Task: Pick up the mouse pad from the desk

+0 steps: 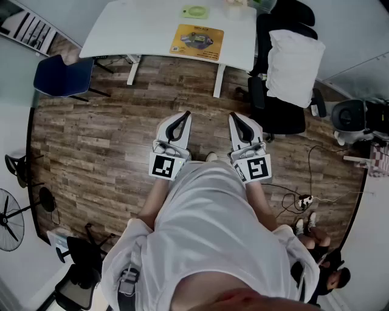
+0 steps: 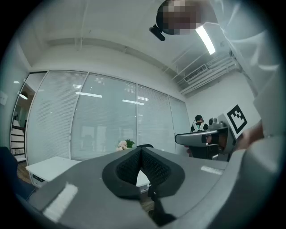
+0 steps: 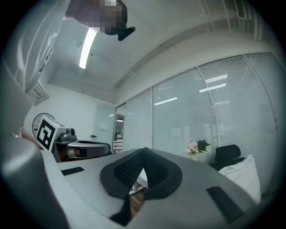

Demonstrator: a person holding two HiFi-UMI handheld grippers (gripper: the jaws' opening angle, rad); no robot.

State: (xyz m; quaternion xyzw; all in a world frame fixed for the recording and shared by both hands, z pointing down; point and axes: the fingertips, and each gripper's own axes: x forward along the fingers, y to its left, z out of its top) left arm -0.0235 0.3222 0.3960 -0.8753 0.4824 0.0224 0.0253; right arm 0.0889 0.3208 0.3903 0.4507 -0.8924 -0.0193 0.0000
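We stand on the wood floor [image 1: 109,140], well short of the white desk [image 1: 140,30], with both grippers held level toward it. The left gripper [image 1: 185,115] has its jaws pressed together at the tips with nothing between them, and so has the right gripper [image 1: 233,116]. The yellow-orange mouse pad [image 1: 196,41] lies flat on the desk near its front edge, with a green item [image 1: 194,11] behind it. A blue chair [image 1: 61,76] stands at the desk's left end and a black chair [image 1: 276,109] with a white cushion [image 1: 295,67] at its right end. Glass walls with blinds [image 2: 103,116] rise beyond the desk.
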